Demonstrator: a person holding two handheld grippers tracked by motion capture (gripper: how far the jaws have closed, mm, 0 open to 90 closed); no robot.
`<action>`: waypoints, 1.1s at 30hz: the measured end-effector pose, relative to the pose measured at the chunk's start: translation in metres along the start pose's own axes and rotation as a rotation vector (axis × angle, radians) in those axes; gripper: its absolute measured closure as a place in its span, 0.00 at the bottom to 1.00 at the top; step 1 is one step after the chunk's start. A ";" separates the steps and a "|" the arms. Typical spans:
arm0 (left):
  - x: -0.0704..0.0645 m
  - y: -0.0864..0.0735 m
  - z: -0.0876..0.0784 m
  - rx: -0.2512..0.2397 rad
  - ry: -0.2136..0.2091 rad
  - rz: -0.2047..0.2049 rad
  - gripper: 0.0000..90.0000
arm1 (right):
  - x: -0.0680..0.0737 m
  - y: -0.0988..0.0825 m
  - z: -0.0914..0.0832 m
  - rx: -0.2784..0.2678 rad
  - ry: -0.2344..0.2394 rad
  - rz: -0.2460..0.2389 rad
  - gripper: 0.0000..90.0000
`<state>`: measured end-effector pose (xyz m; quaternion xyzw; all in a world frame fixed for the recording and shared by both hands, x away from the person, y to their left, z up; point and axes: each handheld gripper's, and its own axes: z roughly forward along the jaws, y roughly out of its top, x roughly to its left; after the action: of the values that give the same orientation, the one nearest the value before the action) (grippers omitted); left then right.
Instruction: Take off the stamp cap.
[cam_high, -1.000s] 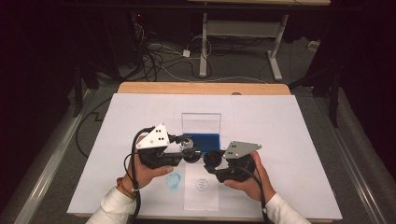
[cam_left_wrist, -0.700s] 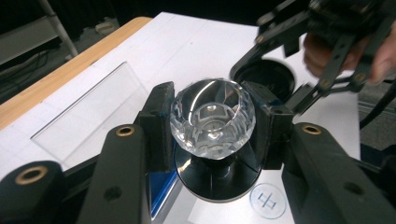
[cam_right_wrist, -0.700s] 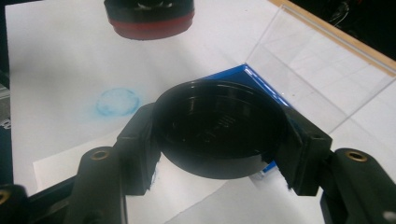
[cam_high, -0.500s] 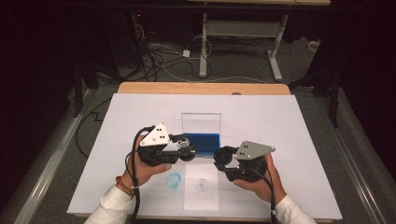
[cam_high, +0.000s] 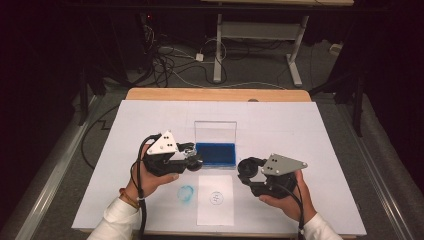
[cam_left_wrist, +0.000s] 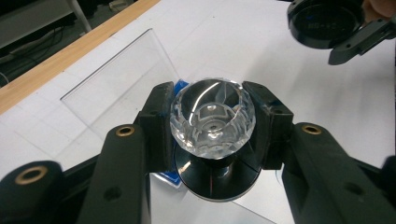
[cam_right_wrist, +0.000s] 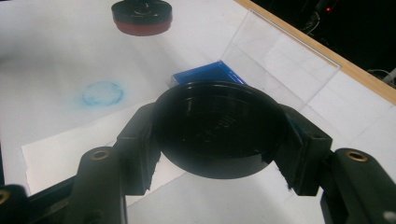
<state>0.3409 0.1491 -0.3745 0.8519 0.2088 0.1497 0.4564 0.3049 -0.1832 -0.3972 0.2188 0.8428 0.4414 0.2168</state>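
Between the pads of the left gripper (cam_left_wrist: 212, 123) sits the crystal-like knob of a stamp (cam_left_wrist: 212, 122); the jaws are closed tight on it from both sides, and the black round base of the stamp hangs below, just beside the blue ink pad (cam_high: 216, 154) in its open clear case (cam_high: 215, 131). The right gripper (cam_right_wrist: 219, 135) is clamped in the same way on a flat black round cap (cam_right_wrist: 219, 133), which I take to be the cover of the stamp. In the high view this gripper is held to the right of the white sheet (cam_high: 215, 200), well apart from the left gripper.

What could go wrong: the knob is smooth and faceted, so it may turn or slip in the pads if the stamp is pressed down at an angle, and the print would then smear. There is already a pale blue stain (cam_high: 186, 194) on the table cover near the sheet, so a stamp that comes down off the paper would dirty it again. The thin lid of the case stands upright very near the left gripper and could be knocked. The cap could also fall if the right grip loosens.

The table (cam_high: 215, 94) is wooden and covered with white paper. Behind it the room is dark, with cables on the floor and the legs of another table.
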 end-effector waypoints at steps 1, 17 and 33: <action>0.000 0.000 0.000 0.000 0.002 0.000 0.61 | 0.000 -0.001 -0.002 -0.001 -0.006 0.001 0.43; 0.003 -0.002 -0.003 0.009 0.019 -0.007 0.61 | 0.001 -0.021 -0.021 0.004 -0.045 -0.007 0.43; 0.004 -0.002 -0.004 0.014 0.032 -0.011 0.61 | 0.013 -0.059 -0.032 0.051 -0.051 -0.005 0.43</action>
<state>0.3416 0.1550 -0.3740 0.8514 0.2218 0.1595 0.4478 0.2663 -0.2273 -0.4317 0.2333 0.8485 0.4136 0.2335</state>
